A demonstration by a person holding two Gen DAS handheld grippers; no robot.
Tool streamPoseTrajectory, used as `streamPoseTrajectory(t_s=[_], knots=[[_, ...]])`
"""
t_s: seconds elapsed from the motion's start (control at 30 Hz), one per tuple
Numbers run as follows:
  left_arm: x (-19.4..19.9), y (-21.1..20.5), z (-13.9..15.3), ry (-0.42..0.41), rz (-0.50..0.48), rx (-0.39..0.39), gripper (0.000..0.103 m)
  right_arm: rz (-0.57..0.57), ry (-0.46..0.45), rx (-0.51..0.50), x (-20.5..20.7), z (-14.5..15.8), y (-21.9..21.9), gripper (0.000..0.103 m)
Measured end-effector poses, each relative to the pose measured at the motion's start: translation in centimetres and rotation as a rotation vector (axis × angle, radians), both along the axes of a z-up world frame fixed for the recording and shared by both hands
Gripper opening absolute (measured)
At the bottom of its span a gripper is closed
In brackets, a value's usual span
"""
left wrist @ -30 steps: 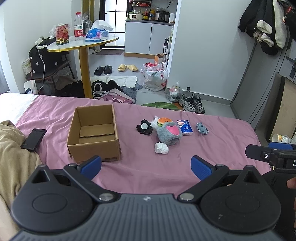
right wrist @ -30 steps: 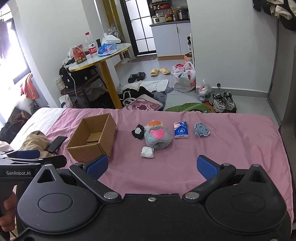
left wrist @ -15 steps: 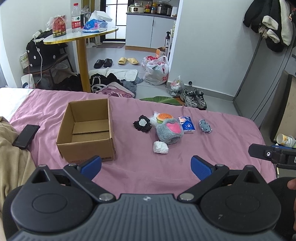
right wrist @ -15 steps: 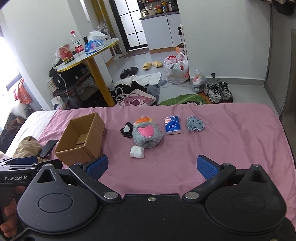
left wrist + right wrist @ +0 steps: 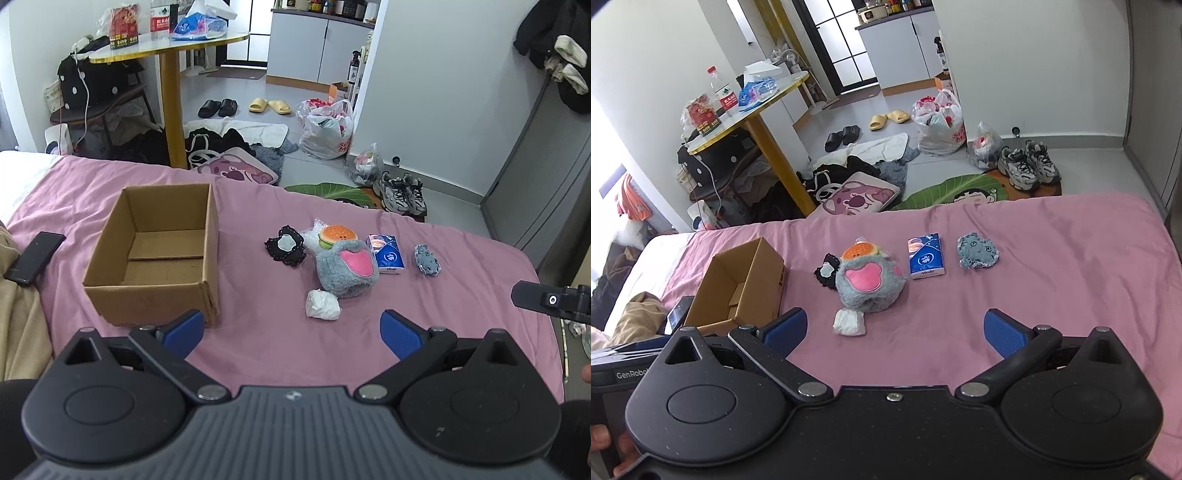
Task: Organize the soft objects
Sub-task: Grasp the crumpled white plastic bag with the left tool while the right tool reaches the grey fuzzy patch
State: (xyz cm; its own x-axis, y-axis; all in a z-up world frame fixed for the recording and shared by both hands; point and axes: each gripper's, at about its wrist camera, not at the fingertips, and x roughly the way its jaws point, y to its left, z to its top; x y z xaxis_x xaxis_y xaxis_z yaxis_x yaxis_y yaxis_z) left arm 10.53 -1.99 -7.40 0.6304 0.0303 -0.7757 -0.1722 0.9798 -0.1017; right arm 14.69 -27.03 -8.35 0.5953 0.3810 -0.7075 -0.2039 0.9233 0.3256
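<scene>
Left wrist view: my left tongs [image 5: 291, 328] hang spread and empty over the pink bed [image 5: 266, 343], cardboard box [image 5: 159, 254] left, grey plush paw [image 5: 347, 271] and white wad [image 5: 322, 304] ahead. My right tongs [image 5: 894, 328] gape too, nothing blocking the tissue pack [image 5: 925, 255].

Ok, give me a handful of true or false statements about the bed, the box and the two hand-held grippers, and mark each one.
1. The cardboard box has nothing in it. True.
2. The left hand-held gripper is shut on the white wad. False: its jaws stand wide open, and the wad lies on the pink sheet, untouched.
3. The burger toy sits at the far edge of the grey plush. True.
4. The tissue pack lies inside the box. False: it lies on the sheet, between the plush and the small blue-grey piece.
5. The right hand-held gripper is open and holds nothing. True.
</scene>
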Motion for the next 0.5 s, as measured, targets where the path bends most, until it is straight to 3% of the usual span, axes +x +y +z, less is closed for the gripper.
streamPoseTrajectory(t_s=[0.5], knots=[[5.1,-1.1,-3.4,0.060,0.074,-0.014,0.100,-0.027,0.072,0.046,7.4,-3.2,-2.5,0.103]])
